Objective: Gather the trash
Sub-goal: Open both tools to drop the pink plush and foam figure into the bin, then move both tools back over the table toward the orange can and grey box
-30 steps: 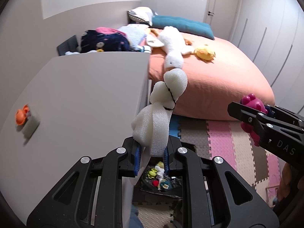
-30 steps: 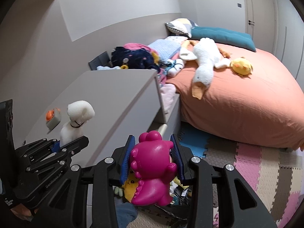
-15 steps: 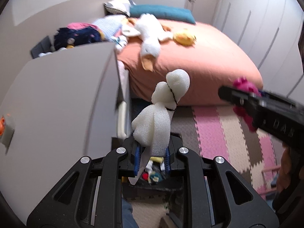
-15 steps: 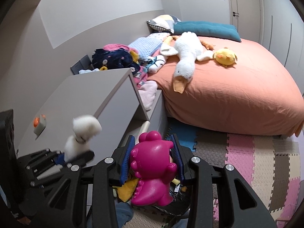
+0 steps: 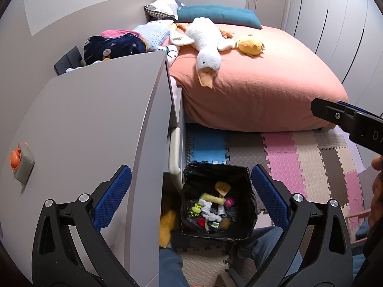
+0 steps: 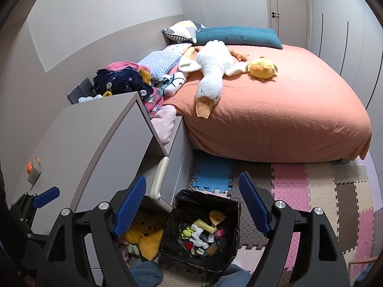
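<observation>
A black-lined square trash bin point(image 5: 249, 191) stands on the floor mats beside the grey cabinet; it also shows in the right wrist view point(image 6: 172, 229). Inside lie several small bits of trash, among them white foam point(image 5: 207, 209) and a pink piece point(image 6: 219, 232). My left gripper point(image 5: 190, 197) is open and empty, high above the bin. My right gripper point(image 6: 191, 202) is open and empty, also above the bin; its fingers point(image 5: 335, 116) show at the right edge of the left wrist view.
A grey cabinet top point(image 5: 91, 124) with a small grey-and-orange gadget point(image 5: 20, 161) lies to the left. A bed point(image 6: 275, 110) with a goose plush point(image 6: 210, 76) and yellow chick plush point(image 6: 262, 68) stands behind. A yellow star cushion point(image 6: 143, 236) lies beside the bin. Puzzle mats point(image 6: 311, 191) cover the floor.
Both grippers opened. The white foam has left my left gripper and the pink toy my right gripper. Both views now look down onto the bin.
</observation>
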The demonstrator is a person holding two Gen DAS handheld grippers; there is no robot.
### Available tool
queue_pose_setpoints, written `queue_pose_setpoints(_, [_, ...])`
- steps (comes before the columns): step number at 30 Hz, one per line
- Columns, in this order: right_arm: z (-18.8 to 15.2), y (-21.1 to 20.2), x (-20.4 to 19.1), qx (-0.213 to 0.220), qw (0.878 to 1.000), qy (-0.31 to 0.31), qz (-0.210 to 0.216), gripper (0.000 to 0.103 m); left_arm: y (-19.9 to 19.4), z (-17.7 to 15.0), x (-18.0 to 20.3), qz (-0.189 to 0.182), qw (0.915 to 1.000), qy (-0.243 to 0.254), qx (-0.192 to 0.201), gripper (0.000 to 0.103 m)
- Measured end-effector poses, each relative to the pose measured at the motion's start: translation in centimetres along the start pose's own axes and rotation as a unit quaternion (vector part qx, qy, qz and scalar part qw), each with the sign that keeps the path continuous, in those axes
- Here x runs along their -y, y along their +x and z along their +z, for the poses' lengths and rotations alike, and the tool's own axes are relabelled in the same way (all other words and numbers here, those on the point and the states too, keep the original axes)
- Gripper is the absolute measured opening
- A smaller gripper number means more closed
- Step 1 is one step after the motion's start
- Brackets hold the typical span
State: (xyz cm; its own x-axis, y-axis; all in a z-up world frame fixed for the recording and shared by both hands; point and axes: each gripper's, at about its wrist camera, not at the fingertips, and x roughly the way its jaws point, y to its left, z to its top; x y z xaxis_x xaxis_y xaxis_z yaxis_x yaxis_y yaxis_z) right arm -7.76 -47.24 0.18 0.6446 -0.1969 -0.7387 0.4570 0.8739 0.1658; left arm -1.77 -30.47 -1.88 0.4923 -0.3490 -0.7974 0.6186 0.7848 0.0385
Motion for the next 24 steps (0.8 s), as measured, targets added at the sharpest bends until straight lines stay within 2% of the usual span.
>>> queue_pose_setpoints(12, [0.2, 0.1, -1.4, -0.003, 1.0, -0.013, 0.006, 0.08, -0.3, -0.4, -1.0, 0.006, 1.0, -0.007, 0.001, 0.097])
queue_pose_setpoints(24, [0.1, 1.1, -6.2, -0.009, 0.998, -0.046, 0.03, 0.08, -1.3, -1.2, -5.0, 0.025, 0.9991, -0.034, 0.007, 0.097])
